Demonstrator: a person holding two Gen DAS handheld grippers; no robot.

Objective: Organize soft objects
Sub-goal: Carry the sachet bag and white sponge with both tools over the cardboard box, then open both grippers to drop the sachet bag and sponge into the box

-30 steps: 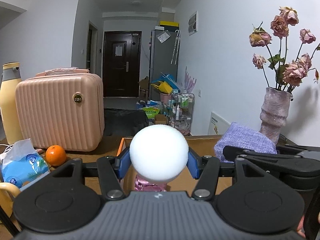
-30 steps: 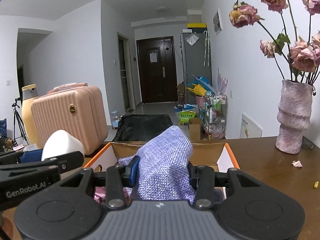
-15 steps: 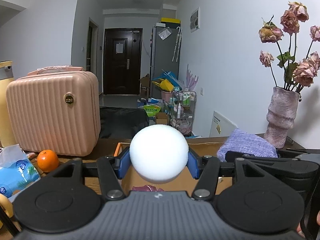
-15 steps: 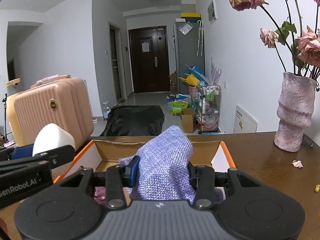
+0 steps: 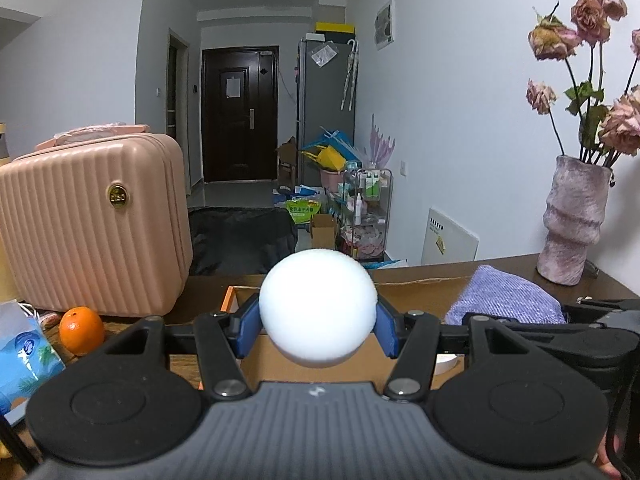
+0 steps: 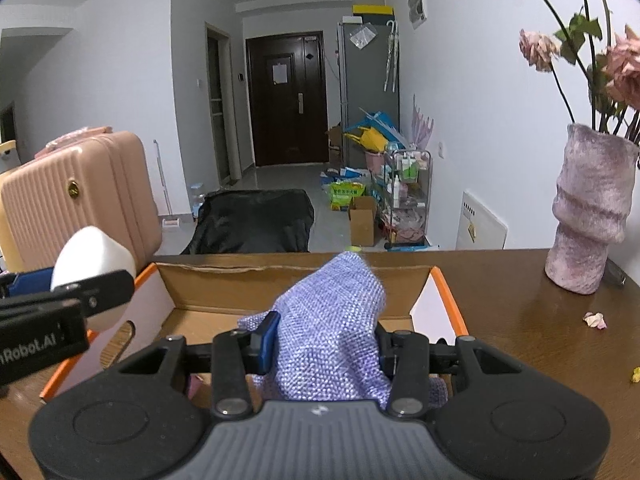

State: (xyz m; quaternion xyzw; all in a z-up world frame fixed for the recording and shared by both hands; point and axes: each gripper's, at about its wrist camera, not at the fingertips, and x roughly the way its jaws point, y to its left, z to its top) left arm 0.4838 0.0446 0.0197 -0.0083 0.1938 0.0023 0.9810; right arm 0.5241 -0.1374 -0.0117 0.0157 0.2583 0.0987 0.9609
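My left gripper [image 5: 318, 326] is shut on a white foam ball [image 5: 318, 306], held over the near left part of an open cardboard box [image 5: 304, 364] with orange edges. From the right wrist view the ball [image 6: 90, 268] shows at the left, above the box's left wall. My right gripper [image 6: 324, 346] is shut on a bunched purple knitted cloth [image 6: 332, 324] above the box [image 6: 224, 280]; the cloth [image 5: 504, 296] also appears at the right of the left wrist view. A bit of pink fabric [image 6: 195, 382] lies on the box floor, mostly hidden by the gripper body.
On the brown wooden table [image 6: 532, 320] stand a pink ribbed case [image 5: 92, 224], an orange [image 5: 81, 330], a blue tissue pack [image 5: 24, 356] and a mauve vase [image 6: 592, 216] of dried roses. Fallen petals [image 6: 595, 319] lie right of the box. Beyond the table is a cluttered hallway.
Both grippers have moved forward over the box with their loads; the box, case and vase now look nearer. Both grips are unchanged.
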